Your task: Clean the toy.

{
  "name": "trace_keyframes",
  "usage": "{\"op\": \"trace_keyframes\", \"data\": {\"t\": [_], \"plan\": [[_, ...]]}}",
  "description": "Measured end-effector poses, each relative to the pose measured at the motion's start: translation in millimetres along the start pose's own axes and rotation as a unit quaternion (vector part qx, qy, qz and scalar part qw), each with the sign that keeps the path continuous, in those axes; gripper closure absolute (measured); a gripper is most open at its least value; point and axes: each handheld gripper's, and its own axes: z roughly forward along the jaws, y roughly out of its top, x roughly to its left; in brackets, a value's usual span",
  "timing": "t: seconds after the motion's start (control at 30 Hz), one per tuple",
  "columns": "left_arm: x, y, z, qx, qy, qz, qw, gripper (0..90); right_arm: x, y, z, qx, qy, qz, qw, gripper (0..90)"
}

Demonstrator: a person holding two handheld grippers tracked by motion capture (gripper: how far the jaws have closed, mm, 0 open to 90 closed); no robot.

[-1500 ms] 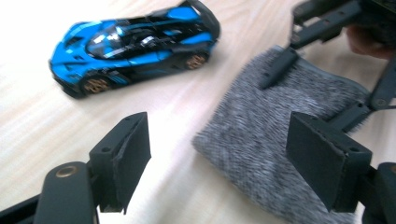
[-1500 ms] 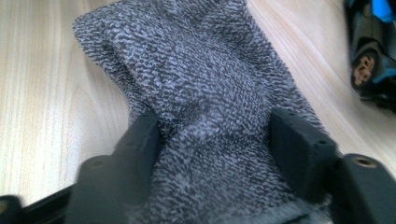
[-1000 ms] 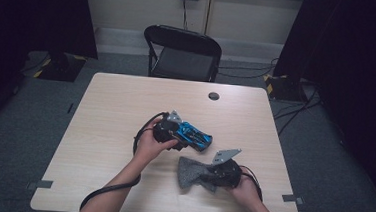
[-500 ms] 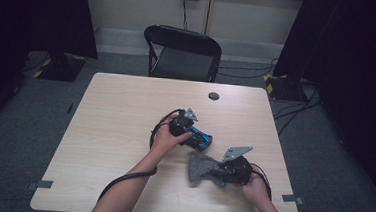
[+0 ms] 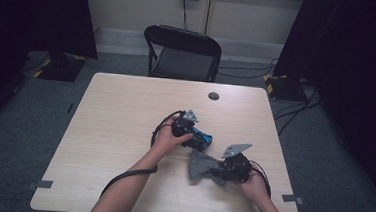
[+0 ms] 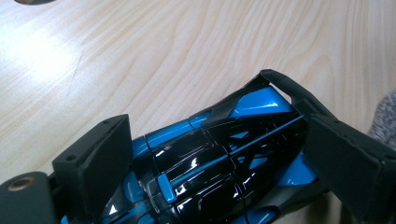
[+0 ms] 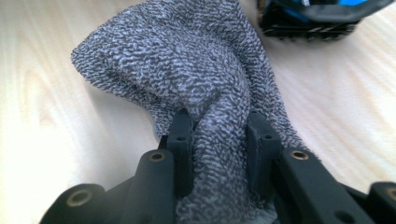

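Observation:
A blue and black toy car [image 5: 202, 138] [image 6: 219, 154] rests on the light wooden table [image 5: 120, 116]. My left gripper [image 5: 197, 136] [image 6: 219, 161] straddles it. Its jaws have just been opening, and the pads [image 6: 100, 156] stand beside the car's flanks without visibly pressing. A grey knitted cloth [image 5: 200, 168] [image 7: 187, 60] lies bunched just in front of the car, near the table's front right. My right gripper [image 5: 219, 172] [image 7: 219, 135] is shut on a fold of it, which is squeezed between the two pads [image 7: 183, 140]. The car's wheels [image 7: 308, 23] show just past the cloth.
A small dark round disc [image 5: 214, 96] lies on the table near its far edge. A black folding chair [image 5: 182, 50] stands behind the table. Cables trail from both grippers across the tabletop [image 5: 156, 134] and over the front edge.
My left hand has carried the car to the right and lower, closer to the cloth, and its jaws now stand wider. The right gripper still pinches the cloth in nearly the same place.

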Motion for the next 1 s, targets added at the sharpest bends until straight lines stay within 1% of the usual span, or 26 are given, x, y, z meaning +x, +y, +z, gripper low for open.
{"op": "trace_keyframes", "data": {"t": [0.1,0.13,0.23,0.27,0.37,0.43,0.53,0.57,0.7,0.77,0.9,1.0], "plan": [[0.8,-1.3,-0.8,-0.002,0.001,0.000,1.0000,8.1,-5.5,1.3,-0.5,0.004,-0.006,0.016,0.9999,68.0],[0.9,-1.9,-0.7,-0.006,0.001,0.001,1.0000,8.1,-6.7,1.4,-0.2,0.004,-0.007,0.018,0.9998,68.0],[0.4,-2.5,-0.6,-0.008,0.003,0.000,1.0000,8.1,-7.3,1.5,0.2,0.007,-0.006,0.020,0.9998,68.0],[0.3,-2.1,-0.7,-0.006,0.004,0.000,1.0000,8.1,-6.8,1.6,0.4,0.007,-0.008,0.017,0.9998,68.0],[0.0,-1.2,-0.7,-0.002,0.004,-0.002,1.0000,8.1,-6.0,2.2,0.5,0.012,-0.010,0.020,0.9997,68.0],[0.0,-0.8,-0.6,-0.001,0.004,-0.002,1.0000,8.1,-7.8,2.3,0.8,0.014,-0.005,0.025,0.9996,68.1],[0.4,0.1,-0.6,0.003,0.004,-0.001,1.0000,8.2,-14.5,2.2,1.1,0.015,0.014,0.038,0.9991,68.4],[0.5,0.5,-0.4,0.004,0.004,0.000,1.0000,8.2,-16.5,2.1,1.1,0.016,0.015,0.042,0.9989,68.4],[0.6,0.2,-0.8,0.004,0.003,-0.001,1.0000,8.2,-24.3,4.4,1.0,0.021,0.008,0.050,0.9985,68.5],[0.5,-0.7,-0.9,0.000,0.002,-0.002,1.0000,8.3,-28.8,5.6,0.9,0.024,0.006,0.054,0.9983,68.5],[1.0,0.3,-1.0,0.005,0.002,-0.001,1.0000,8.6,-39.5,9.3,0.7,0.036,-0.003,0.057,0.9977,68.7],[1.0,-0.4,-1.0,0.001,0.002,0.000,1.0000,8.7,-48.0,13.8,1.3,0.048,-0.011,0.057,0.9971,68.9]]}}
